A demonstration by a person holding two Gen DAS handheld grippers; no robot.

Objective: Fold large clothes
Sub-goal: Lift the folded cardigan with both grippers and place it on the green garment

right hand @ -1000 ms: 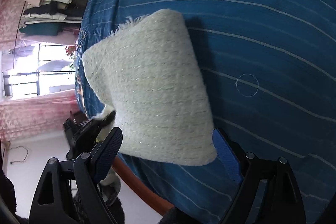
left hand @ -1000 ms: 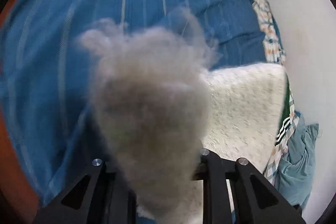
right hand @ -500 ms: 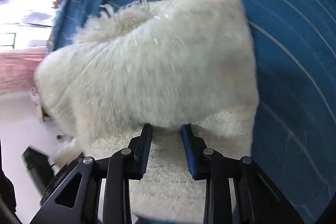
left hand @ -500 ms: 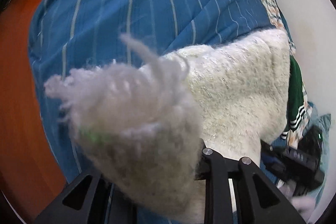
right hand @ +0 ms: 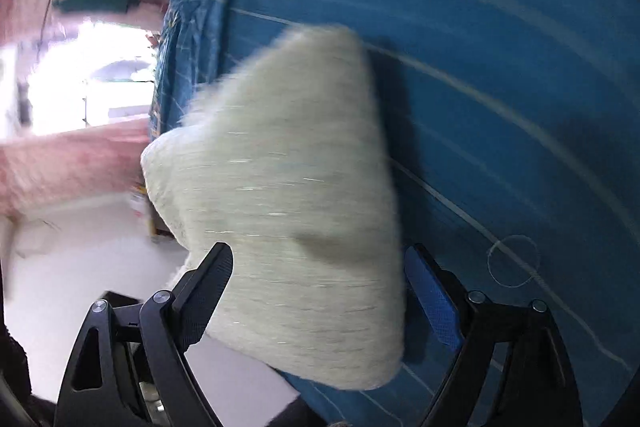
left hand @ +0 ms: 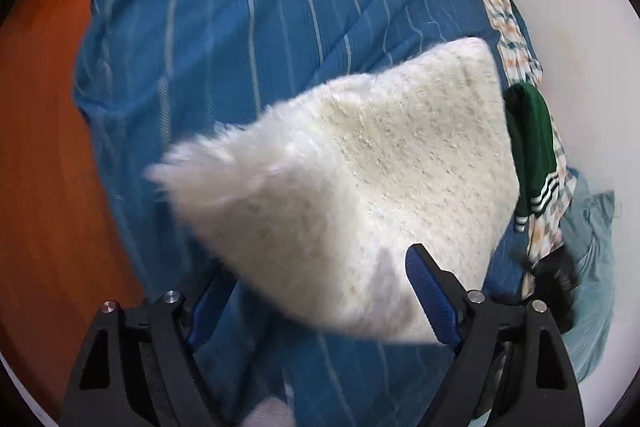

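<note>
Cream, fuzzy knit garment (left hand: 360, 187) lies folded on the blue striped bed cover (left hand: 240, 27); my left hand-held gripper (left hand: 316, 291) and right hand-held gripper (right hand: 316, 287) have both just released, jaws spread around it.

Right wrist view, and the picture is smeared with motion blur. The right gripper (right hand: 316, 279) has its jaws spread wide, having just been opening, with the fuzzy cream garment (right hand: 288, 195) lying between the black finger on the left and the blue-padded finger on the right. Neither pad visibly presses the fabric. The garment lies folded on the blue striped bedspread (right hand: 500, 75), its near corner hanging past the bed's edge over the pale floor (right hand: 80, 267). A small loop of white thread (right hand: 514, 261) sits on the bedspread just right of the blue pad. Bright window (right hand: 80, 87) at far left.
</note>
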